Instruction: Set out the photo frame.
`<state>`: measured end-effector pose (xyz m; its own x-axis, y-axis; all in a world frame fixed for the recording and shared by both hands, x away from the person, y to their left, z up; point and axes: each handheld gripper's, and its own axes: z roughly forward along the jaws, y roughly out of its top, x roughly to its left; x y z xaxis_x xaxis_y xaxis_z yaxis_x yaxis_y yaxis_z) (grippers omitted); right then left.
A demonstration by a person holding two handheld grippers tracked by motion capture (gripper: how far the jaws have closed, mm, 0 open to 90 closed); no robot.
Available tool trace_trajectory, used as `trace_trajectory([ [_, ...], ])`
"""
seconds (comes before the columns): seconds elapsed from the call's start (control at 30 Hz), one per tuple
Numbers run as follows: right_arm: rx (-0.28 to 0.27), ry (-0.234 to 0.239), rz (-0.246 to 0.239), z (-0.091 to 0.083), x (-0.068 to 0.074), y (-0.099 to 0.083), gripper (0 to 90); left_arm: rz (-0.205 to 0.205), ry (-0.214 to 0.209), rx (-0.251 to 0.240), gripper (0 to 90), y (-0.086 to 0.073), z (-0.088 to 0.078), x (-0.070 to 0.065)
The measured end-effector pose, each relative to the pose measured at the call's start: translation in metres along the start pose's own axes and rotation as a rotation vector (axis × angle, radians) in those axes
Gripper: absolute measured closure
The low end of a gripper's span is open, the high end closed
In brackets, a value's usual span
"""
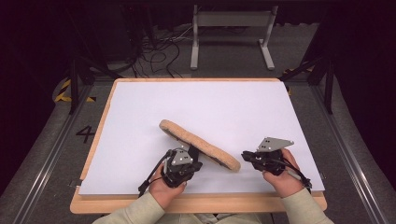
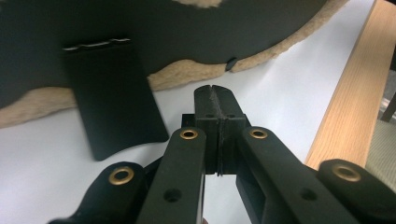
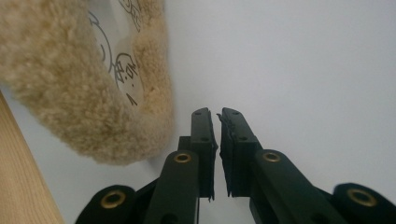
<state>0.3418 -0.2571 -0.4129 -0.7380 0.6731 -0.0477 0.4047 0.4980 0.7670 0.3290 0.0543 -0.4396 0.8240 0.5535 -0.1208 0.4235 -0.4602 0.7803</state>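
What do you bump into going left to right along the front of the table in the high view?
Left tool → fluffy tan insole, lifted at an angle → right tool, all above the white table sheet.

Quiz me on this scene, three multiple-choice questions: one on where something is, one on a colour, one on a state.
1. Where is the insole?
A. On the floor
B. On the white tabletop, its near end between the two grippers
C. On the metal stand at the back

2. What colour is its fleece?
A. Blue
B. Red
C. Tan

3. How do the left gripper's jaws stand?
A. Shut, nothing between them
B. Wide open
C. Clamped on a cable

Answers:
1 B: in the high view the insole lies on the white tabletop, ending between the left gripper and the right gripper.
2 C: the pile is tan.
3 A: its pads meet, with nothing between them.
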Motion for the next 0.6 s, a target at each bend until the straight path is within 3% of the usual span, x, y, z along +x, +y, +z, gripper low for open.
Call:
trace_trajectory([
  [0.27,0.000,-0.003,0.006,-0.001,0.001,-0.001,84.1,-0.039,0.039,0.032,90.0,-0.003,0.017,0.003],
  [0.4,0.001,-0.005,0.008,-0.001,0.000,-0.002,84.1,-0.034,0.061,0.042,90.0,-0.004,0.022,0.004],
  [0.6,-0.001,-0.005,0.009,0.000,0.001,-0.001,84.1,-0.076,0.094,0.052,90.0,-0.004,0.028,0.010],
])
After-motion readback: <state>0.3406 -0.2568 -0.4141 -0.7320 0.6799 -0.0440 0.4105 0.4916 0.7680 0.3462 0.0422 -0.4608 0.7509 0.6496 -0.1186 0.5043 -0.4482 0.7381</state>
